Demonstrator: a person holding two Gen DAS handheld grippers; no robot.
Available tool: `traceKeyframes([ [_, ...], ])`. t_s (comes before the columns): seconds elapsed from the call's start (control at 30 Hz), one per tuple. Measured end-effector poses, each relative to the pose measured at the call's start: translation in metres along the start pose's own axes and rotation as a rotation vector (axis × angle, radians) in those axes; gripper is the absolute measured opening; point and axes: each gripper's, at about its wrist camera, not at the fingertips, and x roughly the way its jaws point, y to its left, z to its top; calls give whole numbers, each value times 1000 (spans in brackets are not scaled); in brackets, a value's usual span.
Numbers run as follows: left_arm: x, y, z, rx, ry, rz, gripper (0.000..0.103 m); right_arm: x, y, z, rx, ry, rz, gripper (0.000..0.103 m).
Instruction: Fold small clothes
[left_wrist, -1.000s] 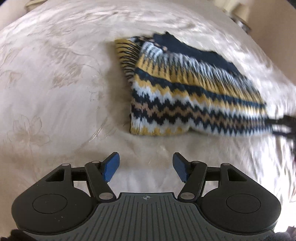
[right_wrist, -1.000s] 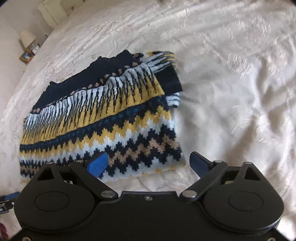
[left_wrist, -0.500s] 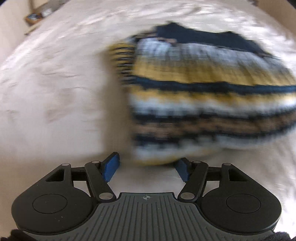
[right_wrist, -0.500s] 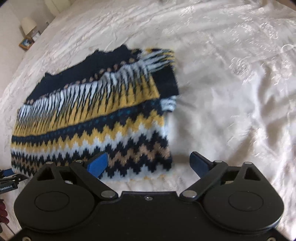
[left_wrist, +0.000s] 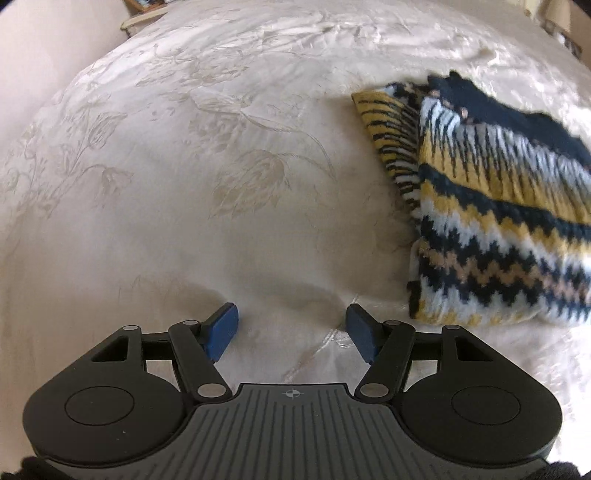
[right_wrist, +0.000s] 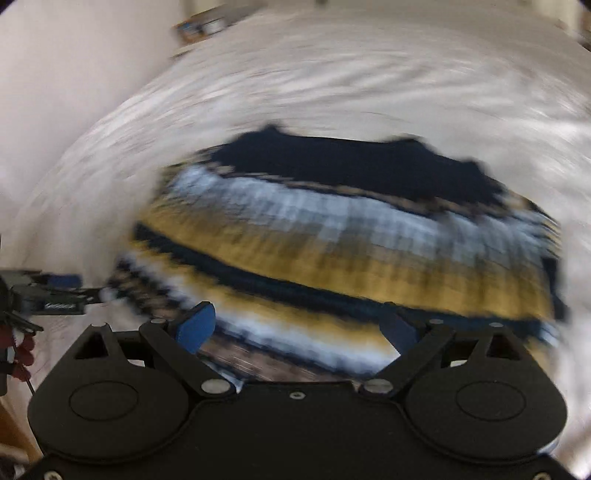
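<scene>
On the left side of the bed, the left gripper (left_wrist: 291, 334) hung over bare cream bedspread (left_wrist: 192, 177), its blue fingers (left_wrist: 221, 330) set roughly half apart with nothing between them. The knitted zigzag sweater (left_wrist: 495, 221), already folded into a compact rectangle, lay to that gripper's right, near but not touching it. Further right, the right gripper (right_wrist: 295, 328) hovered above the sweater's near hem (right_wrist: 295, 332), fingers wide apart and gripping nothing, though heavy blur hid whether they brushed the knit. Judging by the tucked sleeve at the sweater's left edge, the sleeves were folded in and a further fold remained. That next move would probably call for both grippers to settle at the hem corners, pinch through all the layers, and lift evenly so the thick knit would not slip or bunch.
</scene>
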Motion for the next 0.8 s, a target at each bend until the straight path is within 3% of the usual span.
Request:
traceKeyframes([
  [0.23,-21,7,-1,-98,-26,-59,63,46,67,16,-192,42,58,96],
  [0.4,-29,9,-1,-126,-36,-78,63,78,80,-8,-346,163,-50,98],
  [0.53,-31,2,7,-124,-47,-95,63,72,81,-23,-422,173,-56,100],
  [0.63,-34,-12,16,-105,-66,-130,63,54,67,-25,-354,148,-30,100],
  [0.8,-41,-59,38,-29,-112,-212,63,5,10,-26,-27,41,28,100],
])
